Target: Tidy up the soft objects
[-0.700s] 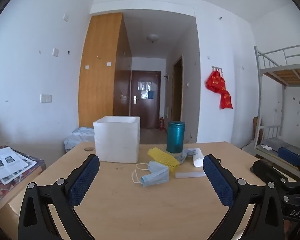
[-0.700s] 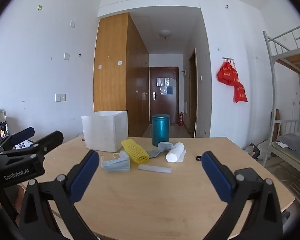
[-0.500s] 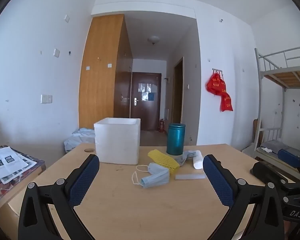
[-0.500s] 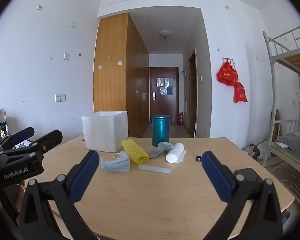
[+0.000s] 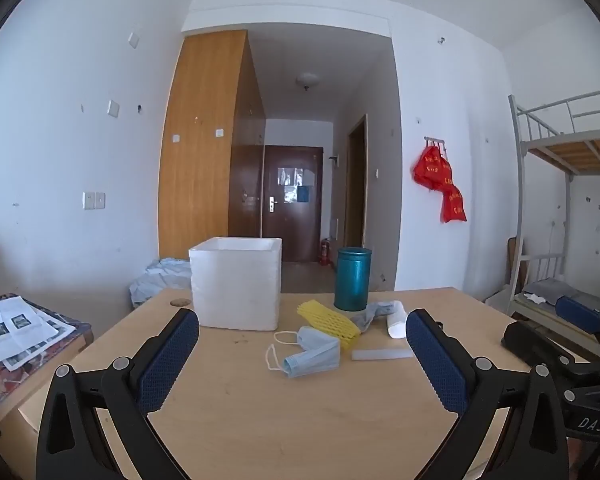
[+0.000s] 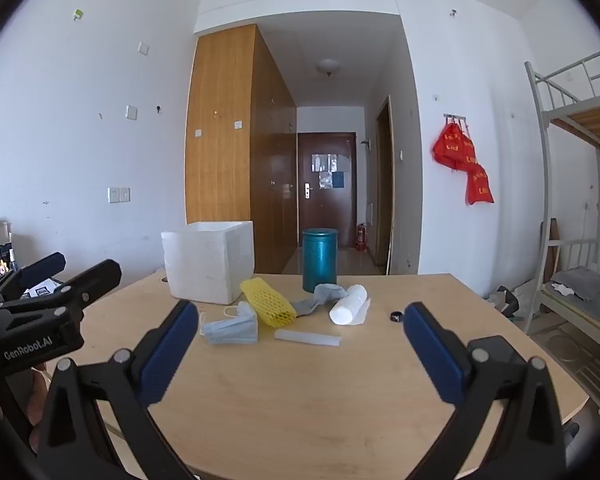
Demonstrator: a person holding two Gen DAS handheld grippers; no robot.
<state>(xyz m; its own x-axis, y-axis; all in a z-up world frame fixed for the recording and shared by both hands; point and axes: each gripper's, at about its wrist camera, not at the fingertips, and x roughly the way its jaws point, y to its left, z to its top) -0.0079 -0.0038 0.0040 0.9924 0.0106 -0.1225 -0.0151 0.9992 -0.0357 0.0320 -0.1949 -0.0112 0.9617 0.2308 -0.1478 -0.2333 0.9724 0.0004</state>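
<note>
Both grippers, left gripper [image 5: 302, 354] and right gripper [image 6: 300, 346], hovering low-frame with fingers spread wide and empty, probably lining up on mask [image 5: 310, 354] mid-frame; box [image 5: 236, 282] sitting behind pile, likely the drop spot.

The right hand-held gripper [image 6: 300, 320] hung just above the near part of the wooden surface [image 6: 300, 400], its blue-padded jaws spread wide with nothing between them. Beyond it lay a small cluster: a blue face mask [image 6: 232, 326], a yellow foam net [image 6: 269, 303] touching it, a grey sock [image 6: 320, 298], a white roll [image 6: 348, 305] and a clear strip [image 6: 307, 337]. A white foam box [image 6: 208, 261] and a teal canister [image 6: 319, 259] stood behind them. The left hand-held gripper [image 6: 66, 270] showed at the left edge, side-on
</note>
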